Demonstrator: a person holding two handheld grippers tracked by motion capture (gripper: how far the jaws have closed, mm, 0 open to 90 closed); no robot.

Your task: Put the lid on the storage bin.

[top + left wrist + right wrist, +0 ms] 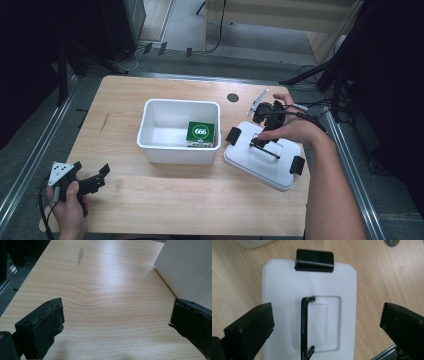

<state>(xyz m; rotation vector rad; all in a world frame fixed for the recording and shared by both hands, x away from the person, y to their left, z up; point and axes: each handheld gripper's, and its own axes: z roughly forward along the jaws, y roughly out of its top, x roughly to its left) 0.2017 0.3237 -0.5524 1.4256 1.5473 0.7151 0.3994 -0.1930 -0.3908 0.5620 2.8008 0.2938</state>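
Note:
A white bin [150, 131] stands mid-table with a green box [200, 133] marked 666 lying inside it. To the bin's right lies a white lid [270, 167] with black end clips and a raised black handle [265, 149]. My right gripper [263, 120] hovers over this lid. In the right gripper view its jaws stand wide open [326, 315] on either side of the handle [304, 325], above the lid [279, 290] and not touching it. My left gripper [91, 170] is held low at the table's front left, open [117, 308] over bare wood.
A grey round grommet [232, 97] sits in the tabletop behind the lid. The bin's wall [190, 267] shows at the upper right of the left gripper view. Dark stands and cables ring the table [200, 200]; its front strip is bare wood.

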